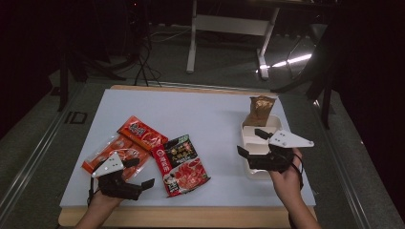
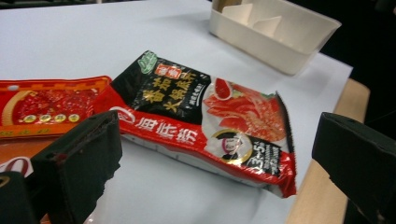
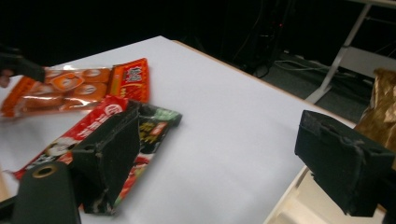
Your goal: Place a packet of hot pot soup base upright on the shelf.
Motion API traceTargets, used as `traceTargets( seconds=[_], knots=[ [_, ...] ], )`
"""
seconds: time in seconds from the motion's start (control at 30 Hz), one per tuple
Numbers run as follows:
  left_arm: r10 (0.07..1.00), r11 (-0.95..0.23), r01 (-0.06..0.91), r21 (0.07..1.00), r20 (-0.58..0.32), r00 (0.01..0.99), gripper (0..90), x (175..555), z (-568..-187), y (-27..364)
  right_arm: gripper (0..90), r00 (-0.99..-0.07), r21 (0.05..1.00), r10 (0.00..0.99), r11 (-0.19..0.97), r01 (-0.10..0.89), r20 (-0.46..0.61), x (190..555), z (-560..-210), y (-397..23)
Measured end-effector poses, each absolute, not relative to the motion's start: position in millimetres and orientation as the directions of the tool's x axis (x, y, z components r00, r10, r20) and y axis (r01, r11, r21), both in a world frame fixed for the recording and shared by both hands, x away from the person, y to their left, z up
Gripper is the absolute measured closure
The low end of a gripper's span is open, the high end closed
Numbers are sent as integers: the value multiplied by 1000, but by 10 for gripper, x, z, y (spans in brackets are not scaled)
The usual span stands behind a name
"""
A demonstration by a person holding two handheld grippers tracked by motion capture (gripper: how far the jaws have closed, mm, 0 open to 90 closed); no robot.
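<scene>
A black-and-red soup-base packet (image 1: 181, 164) (image 2: 210, 121) (image 3: 159, 123) lies flat near the table's front middle. My left gripper (image 1: 141, 172) (image 2: 219, 158) sits open just left of it, with the packet lying ahead between the jaws and untouched. A cream divided tray (image 1: 253, 174) (image 2: 275, 32) (image 3: 299, 205) stands at the right, and a brown-gold pouch (image 1: 260, 110) (image 3: 380, 112) stands upright at its far end. Over the tray's near half my right gripper (image 1: 250, 142) (image 3: 229, 154) is open and holds nothing.
A red packet (image 1: 142, 132) (image 2: 46, 107) (image 3: 133, 77) and an orange snack packet (image 1: 112, 152) (image 3: 60, 88) lie at the left, overlapping. The white table top (image 1: 200, 114) ends in a wooden front edge (image 1: 191, 217). Beyond stand a white frame and dark floor.
</scene>
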State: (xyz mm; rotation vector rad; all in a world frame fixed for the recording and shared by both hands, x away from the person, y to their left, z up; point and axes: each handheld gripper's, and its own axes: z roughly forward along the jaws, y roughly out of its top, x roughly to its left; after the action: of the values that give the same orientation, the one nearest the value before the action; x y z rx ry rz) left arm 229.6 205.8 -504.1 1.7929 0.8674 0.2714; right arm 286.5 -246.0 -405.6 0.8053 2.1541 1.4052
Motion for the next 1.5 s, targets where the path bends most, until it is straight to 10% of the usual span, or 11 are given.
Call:
traceTargets(
  seconds=[0.13, 0.73, 1.5],
  knots=[
    [710, -176, 437, 882, -194, 677, 62, 2288, -5018, 2053, 142, -743, 929, 670, 281, 240, -11, 2715, -4053, -2504],
    [798, -422, 649, 633, -81, 597, 879, 2654, -5211, 1846, 157, -780, 961, 625, 198, 191, 26, 2431, -4121, -2597],
    [749, -517, 660, 545, -85, 657, 900, 2960, -5315, 1511, 159, -762, 957, 648, 220, 190, 3, 2383, -4327, -2652]
  ],
)
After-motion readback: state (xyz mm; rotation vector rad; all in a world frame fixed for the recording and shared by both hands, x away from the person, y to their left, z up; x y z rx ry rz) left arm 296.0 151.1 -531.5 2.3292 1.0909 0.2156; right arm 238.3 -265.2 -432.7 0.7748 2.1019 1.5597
